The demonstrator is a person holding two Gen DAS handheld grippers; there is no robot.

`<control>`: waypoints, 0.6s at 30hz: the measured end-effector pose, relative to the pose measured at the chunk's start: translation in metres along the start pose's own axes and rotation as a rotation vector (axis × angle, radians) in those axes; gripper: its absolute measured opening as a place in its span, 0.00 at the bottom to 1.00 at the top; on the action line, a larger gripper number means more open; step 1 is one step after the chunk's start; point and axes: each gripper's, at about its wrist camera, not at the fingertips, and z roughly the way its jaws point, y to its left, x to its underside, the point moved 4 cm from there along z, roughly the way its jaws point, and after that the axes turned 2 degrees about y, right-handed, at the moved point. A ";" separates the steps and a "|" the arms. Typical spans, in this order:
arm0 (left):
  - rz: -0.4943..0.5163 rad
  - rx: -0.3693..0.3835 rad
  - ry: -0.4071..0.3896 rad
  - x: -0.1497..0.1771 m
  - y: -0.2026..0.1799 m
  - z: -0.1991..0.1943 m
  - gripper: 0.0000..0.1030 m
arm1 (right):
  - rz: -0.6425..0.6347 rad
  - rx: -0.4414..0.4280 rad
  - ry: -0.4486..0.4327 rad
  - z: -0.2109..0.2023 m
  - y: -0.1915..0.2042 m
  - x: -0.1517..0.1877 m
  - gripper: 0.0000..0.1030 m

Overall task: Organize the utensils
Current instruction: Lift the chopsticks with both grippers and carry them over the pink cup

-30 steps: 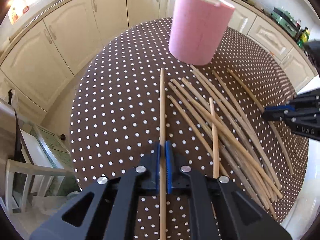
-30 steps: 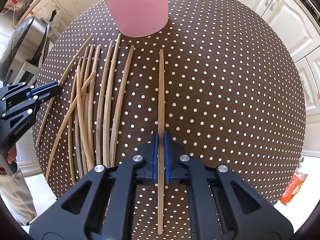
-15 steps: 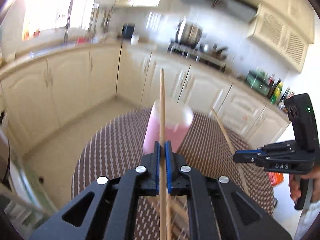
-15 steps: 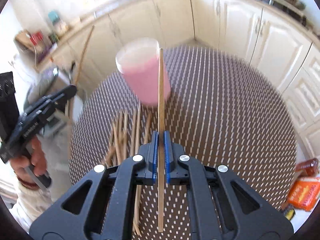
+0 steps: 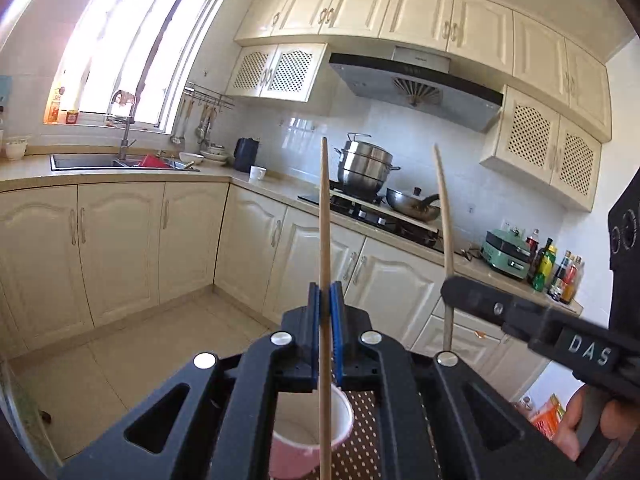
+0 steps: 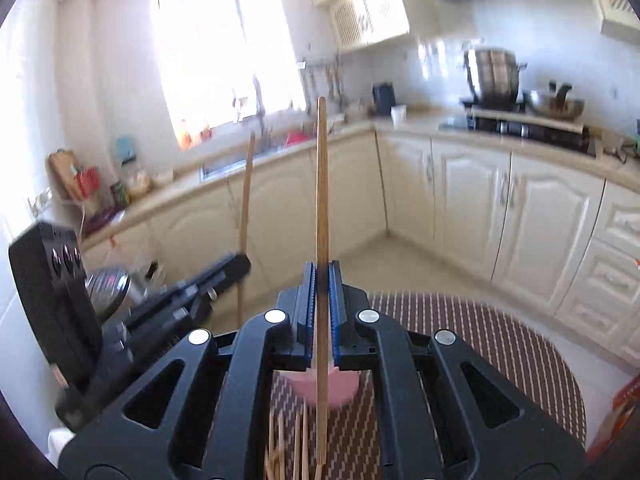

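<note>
My left gripper (image 5: 325, 304) is shut on a wooden chopstick (image 5: 325, 216) that stands upright, its lower end over the open mouth of the pink cup (image 5: 308, 438) below. My right gripper (image 6: 320, 286) is shut on another chopstick (image 6: 321, 184), also upright, with the pink cup (image 6: 340, 388) showing below the jaws. The right gripper (image 5: 456, 292) and its chopstick (image 5: 444, 220) appear at the right of the left wrist view. The left gripper (image 6: 240, 262) and its chopstick (image 6: 246, 184) appear at the left of the right wrist view. Several loose chopsticks (image 6: 288, 452) lie on the table.
The round table has a brown dotted cloth (image 6: 500, 344). Cream kitchen cabinets (image 5: 120, 248) and a stove with pots (image 5: 368, 168) run behind. A steel pot (image 6: 108, 286) stands left of the table. An orange packet (image 5: 548, 420) lies on the floor at right.
Both grippers lifted their chopsticks off the table and tipped them from lying flat to upright, moving in over the pink cup. The views swung from the tabletop to the kitchen.
</note>
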 end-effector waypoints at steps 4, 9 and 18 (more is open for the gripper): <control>-0.008 -0.020 -0.048 -0.007 0.004 0.012 0.06 | 0.018 0.013 -0.099 0.016 -0.002 -0.015 0.07; 0.002 -0.038 -0.118 -0.010 0.008 0.022 0.06 | 0.018 0.017 -0.150 0.032 -0.002 -0.021 0.07; 0.047 -0.067 -0.105 0.005 0.015 0.038 0.06 | 0.008 -0.003 -0.101 0.053 -0.006 0.004 0.07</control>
